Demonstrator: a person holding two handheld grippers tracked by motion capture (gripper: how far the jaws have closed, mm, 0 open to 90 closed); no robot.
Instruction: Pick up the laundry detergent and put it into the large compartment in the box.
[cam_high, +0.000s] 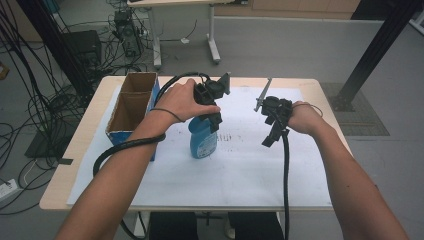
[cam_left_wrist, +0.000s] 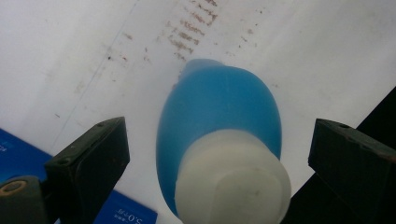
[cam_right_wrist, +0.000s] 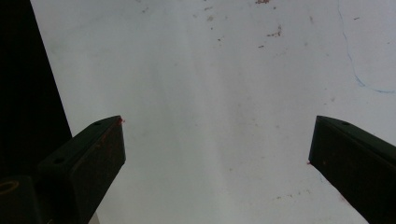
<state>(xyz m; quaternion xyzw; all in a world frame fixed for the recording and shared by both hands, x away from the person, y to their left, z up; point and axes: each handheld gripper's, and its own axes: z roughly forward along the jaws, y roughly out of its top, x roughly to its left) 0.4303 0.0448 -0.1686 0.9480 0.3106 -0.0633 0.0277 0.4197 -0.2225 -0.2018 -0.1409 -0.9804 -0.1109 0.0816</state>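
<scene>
I am standing my blue bottle (cam_high: 203, 137) up on the white paper (cam_high: 240, 165) that covers the table (cam_high: 60, 165), and everything else I will tell from that bottle. Its white cap (cam_left_wrist: 232, 179) points up, so it is upright, and I think that makes it easy to grab from the top. My left tongs (cam_high: 212, 107) hang right over the bottle, pointing down at it. In the left gripper view the two black jaws stand wide apart, one on each side of the cap, and they do not touch it. So the left tongs are open and hold nothing. I keep them like that so the cap can fit in between when I go down. I think grabbing the bottle is the step I am on, and it is not done yet. My right tongs (cam_high: 274, 127) are off to the right of the bottle, well apart from it, up over bare paper. Their jaws are wide open too, with nothing between them. I keep that hand out of the way so it does not bump the bottle. Just left of the bottle sits a cardboard box (cam_high: 131, 107) with its top open. Maybe the bottle goes in there, but I cannot be sure.
</scene>
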